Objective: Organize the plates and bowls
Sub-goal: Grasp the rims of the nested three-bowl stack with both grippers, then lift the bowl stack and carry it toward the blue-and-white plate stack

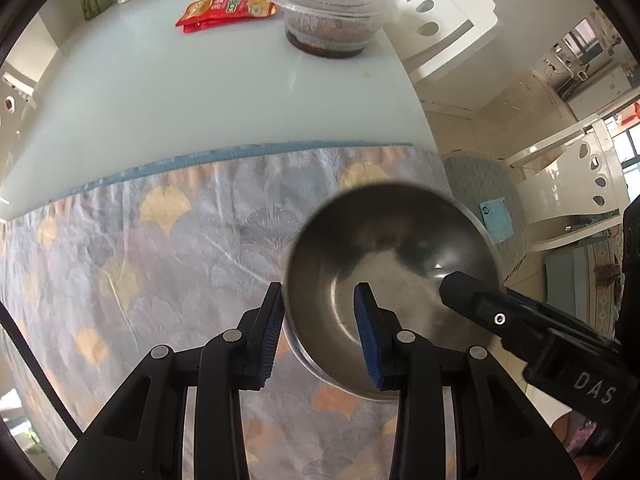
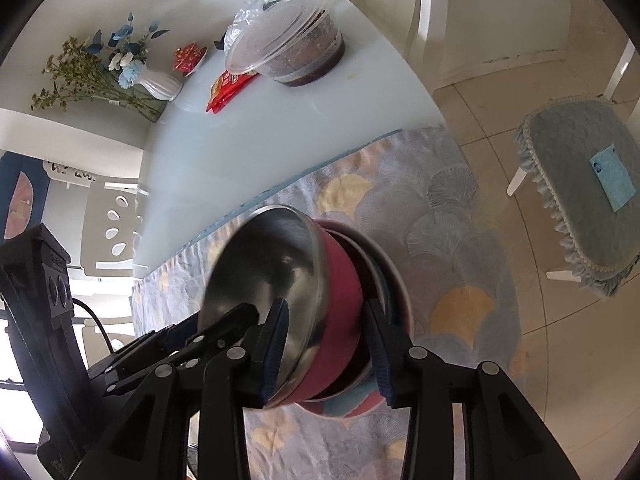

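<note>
A steel bowl (image 1: 384, 248) rests tilted in a red bowl (image 2: 340, 292), which is nested in white and blue bowls (image 2: 394, 280) on the patterned cloth. My left gripper (image 1: 320, 328) straddles the steel bowl's near wall, one blue pad outside and one inside, shut on it. One of its fingers (image 2: 240, 316) shows inside the bowl in the right wrist view. My right gripper (image 2: 326, 344) spans the steel and red bowls' walls. It stands open, with a gap at its outer pad (image 2: 376, 348). Its inner finger (image 1: 460, 288) reaches into the steel bowl.
The cloth (image 1: 160, 260) covers the near part of a white table (image 1: 180, 92), whose edge lies just right of the bowls. Farther back stand a lidded plastic container (image 1: 326, 20), red packets (image 1: 224, 10) and a flower vase (image 2: 160, 84). A cushioned stool (image 2: 580, 184) stands on the floor.
</note>
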